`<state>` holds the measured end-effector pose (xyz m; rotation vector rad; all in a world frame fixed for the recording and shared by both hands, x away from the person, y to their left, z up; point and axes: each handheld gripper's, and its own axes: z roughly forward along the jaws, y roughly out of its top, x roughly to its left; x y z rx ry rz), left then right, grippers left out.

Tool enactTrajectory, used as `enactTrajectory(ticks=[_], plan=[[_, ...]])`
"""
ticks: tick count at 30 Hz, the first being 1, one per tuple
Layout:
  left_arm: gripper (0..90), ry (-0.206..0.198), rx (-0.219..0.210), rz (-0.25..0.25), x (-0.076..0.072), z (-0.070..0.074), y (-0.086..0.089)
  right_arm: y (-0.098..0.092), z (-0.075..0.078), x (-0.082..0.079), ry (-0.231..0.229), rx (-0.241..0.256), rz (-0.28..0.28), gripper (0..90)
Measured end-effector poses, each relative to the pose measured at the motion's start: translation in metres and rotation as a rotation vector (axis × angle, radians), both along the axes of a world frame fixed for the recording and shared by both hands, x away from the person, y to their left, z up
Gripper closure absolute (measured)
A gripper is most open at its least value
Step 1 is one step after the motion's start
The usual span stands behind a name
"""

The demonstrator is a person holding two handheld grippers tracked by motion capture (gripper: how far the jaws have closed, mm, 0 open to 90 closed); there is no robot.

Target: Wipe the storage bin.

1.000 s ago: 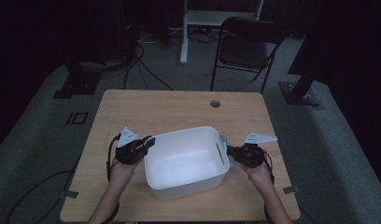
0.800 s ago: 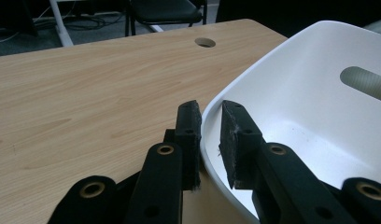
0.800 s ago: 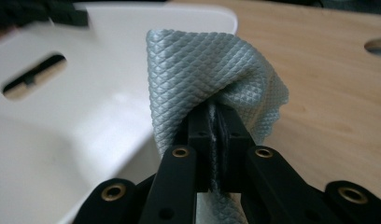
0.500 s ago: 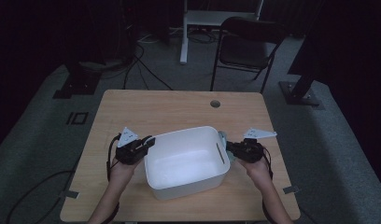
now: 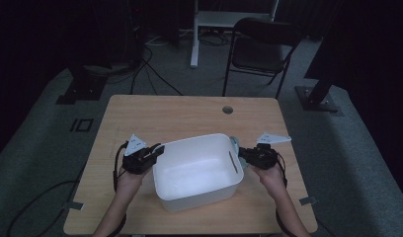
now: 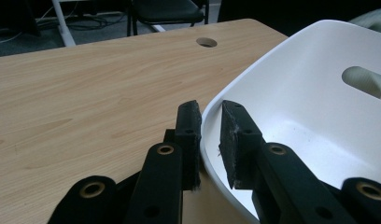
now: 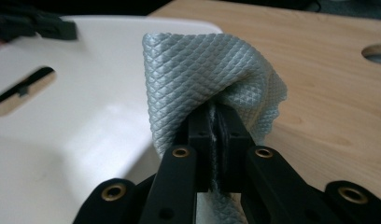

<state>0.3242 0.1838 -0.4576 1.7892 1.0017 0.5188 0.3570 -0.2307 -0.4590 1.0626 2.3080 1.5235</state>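
A white plastic tub (image 5: pixel 189 141) stands on the wooden table (image 5: pixel 180 114), near its front edge. My left gripper (image 5: pixel 157 149) is at the tub's left wall. In the left gripper view its jaws straddle the tub's rim (image 6: pixel 296 93), one outside and one inside, and the left gripper (image 6: pixel 209 126) is shut on it. My right gripper (image 5: pixel 242 156) is at the tub's right wall, shut on a grey-blue quilted cloth (image 7: pixel 202 70). The cloth (image 5: pixel 235 146) bunches over the right gripper (image 7: pixel 215 116) beside the tub's slotted handle wall (image 7: pixel 86 107).
A round cable hole (image 5: pixel 227 109) is in the table's far right part. A black folding chair (image 5: pixel 261 49) and a white desk frame (image 5: pixel 194 34) stand beyond the table. Cables lie on the floor at the back left.
The right gripper with the cloth has shifted slightly forward and closer to the tub's right wall. The left gripper and the tub have stayed in place.
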Motion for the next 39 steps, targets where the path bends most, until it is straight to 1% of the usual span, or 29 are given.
enactTrajectory(ticks=[2,3,4,6,7,9,10,11,12,13,14,16,18,20,22,25,28,31,33,34,35,36,38,39], plan=[[78.3,0.000,0.000,0.000,0.000,0.000,0.000,0.001,-0.003,0.001,0.003,-0.009,-0.004,86.2],[78.2,0.000,0.000,-0.001,0.000,0.000,0.000,0.001,-0.006,0.002,0.015,-0.009,-0.004,86.1],[78.2,-0.001,-0.001,-0.003,0.000,0.000,0.000,0.001,-0.006,0.003,0.016,-0.011,-0.003,86.1],[78.2,-0.001,0.000,-0.006,0.000,0.000,0.000,0.001,-0.002,0.003,0.009,-0.026,-0.004,86.1],[78.2,-0.001,-0.001,-0.007,0.000,0.000,0.000,0.000,0.001,0.004,0.001,-0.015,-0.005,86.1],[78.2,-0.001,0.001,-0.007,0.000,0.000,0.000,0.000,0.009,0.004,-0.019,-0.016,-0.012,86.1],[78.2,-0.001,0.000,-0.007,0.000,0.000,0.000,-0.001,0.012,0.004,-0.023,-0.009,-0.010,86.1],[78.3,-0.002,-0.001,-0.005,0.000,0.000,0.000,0.000,0.013,0.005,-0.027,-0.005,-0.010,86.1],[78.3,-0.003,0.001,-0.003,0.000,0.000,-0.001,0.001,0.013,0.006,-0.028,-0.013,-0.009,86.2],[78.3,-0.003,0.001,-0.002,0.000,0.000,-0.001,0.001,0.012,0.006,-0.026,-0.008,-0.009,86.1],[78.3,-0.003,-0.001,-0.001,0.000,0.000,-0.001,0.001,0.010,0.008,-0.015,0.005,-0.008,86.2],[78.3,-0.003,-0.001,0.001,0.000,0.000,-0.001,0.001,0.005,0.010,0.001,0.011,-0.007,86.2],[78.3,-0.003,0.000,0.001,0.000,0.000,-0.001,0.005,-0.002,0.012,0.016,-0.024,-0.016,86.2],[78.3,-0.003,0.000,-0.002,0.000,0.000,-0.001,0.003,-0.005,0.014,0.030,-0.007,-0.012,86.1],[78.3,-0.003,-0.001,-0.005,0.000,0.000,0.000,0.004,-0.002,0.014,0.023,-0.019,-0.013,86.1],[78.3,-0.003,0.001,-0.007,0.000,0.000,0.000,0.003,0.006,0.016,0.009,0.001,-0.014,86.1],[78.3,-0.004,0.001,-0.005,0.000,0.000,-0.001,0.003,0.012,0.019,-0.003,0.001,-0.016,86.1],[78.3,-0.004,0.001,0.001,0.000,0.000,-0.001,0.004,0.007,0.022,0.012,0.012,-0.017,86.2],[78.2,-0.004,0.002,0.002,0.000,0.000,-0.001,0.008,0.000,0.024,0.034,-0.022,-0.020,86.2],[78.2,-0.005,0.001,0.001,0.000,0.000,-0.001,0.008,-0.003,0.025,0.042,-0.024,-0.021,86.1],[78.2,-0.005,0.001,-0.001,0.000,0.000,-0.001,0.007,-0.004,0.026,0.049,-0.016,-0.015,86.1],[78.2,-0.004,0.000,-0.002,0.000,0.000,-0.001,0.006,-0.003,0.027,0.051,-0.016,-0.013,86.1],[78.2,-0.004,0.000,-0.005,0.000,0.000,-0.001,0.007,0.002,0.027,0.038,-0.017,-0.017,86.0],[78.2,-0.005,-0.001,-0.003,0.000,0.000,-0.001,0.006,0.006,0.027,0.028,-0.006,-0.018,86.1]])
